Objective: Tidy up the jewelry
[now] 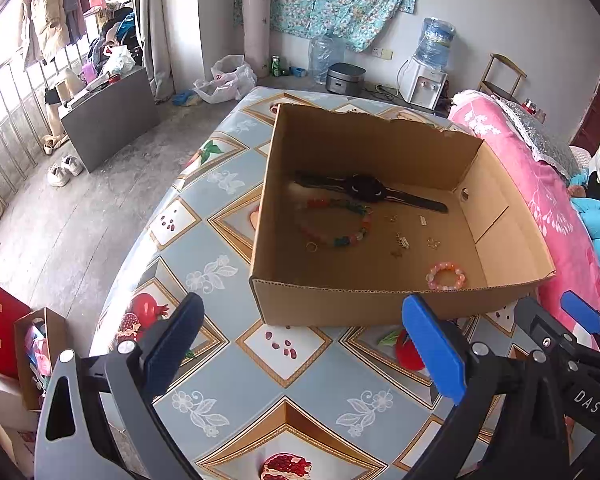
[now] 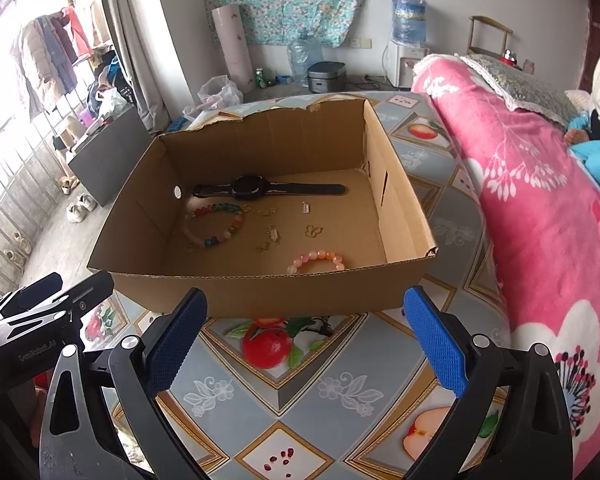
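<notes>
An open cardboard box stands on the patterned table. Inside lie a black watch, a multicoloured bead bracelet, a pink bead bracelet near the front wall, a gold ring and several small gold pieces. My left gripper hovers open in front of the box, nothing between its blue pads. My right gripper is likewise open and empty before the box; in the left wrist view it shows at the right edge.
The table has a fruit-and-flower cloth. A pink floral blanket on a bed borders the table's right side. Paper bags sit on the floor at left. A water dispenser, bottles and a rice cooker stand at the far wall.
</notes>
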The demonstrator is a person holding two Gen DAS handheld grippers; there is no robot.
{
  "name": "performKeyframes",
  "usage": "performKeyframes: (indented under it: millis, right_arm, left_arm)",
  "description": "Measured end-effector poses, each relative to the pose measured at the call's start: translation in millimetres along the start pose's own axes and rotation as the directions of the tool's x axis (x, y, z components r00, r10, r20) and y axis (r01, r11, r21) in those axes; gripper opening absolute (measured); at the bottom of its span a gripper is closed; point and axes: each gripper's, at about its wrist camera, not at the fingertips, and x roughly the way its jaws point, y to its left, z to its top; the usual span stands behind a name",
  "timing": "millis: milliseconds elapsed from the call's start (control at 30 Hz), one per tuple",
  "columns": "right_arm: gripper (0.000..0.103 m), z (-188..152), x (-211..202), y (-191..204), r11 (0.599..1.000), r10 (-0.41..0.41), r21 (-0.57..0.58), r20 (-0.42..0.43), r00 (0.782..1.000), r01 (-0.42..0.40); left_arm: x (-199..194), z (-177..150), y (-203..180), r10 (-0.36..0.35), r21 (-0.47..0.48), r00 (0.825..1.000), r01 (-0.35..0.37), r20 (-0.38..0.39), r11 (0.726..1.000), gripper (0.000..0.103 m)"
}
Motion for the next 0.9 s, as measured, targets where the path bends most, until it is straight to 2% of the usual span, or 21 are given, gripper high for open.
performKeyframes:
  millis: [900]
  right_arm:
    - [0.095,1.3,5.8,-2.1,1.000,-0.002,0.009,-0.012,1.000,0.002]
  left_arm:
    - [1.8,-0.5,-11.7,0.003,0.046,1.000,-0.002,-0.019,0.999,0.098]
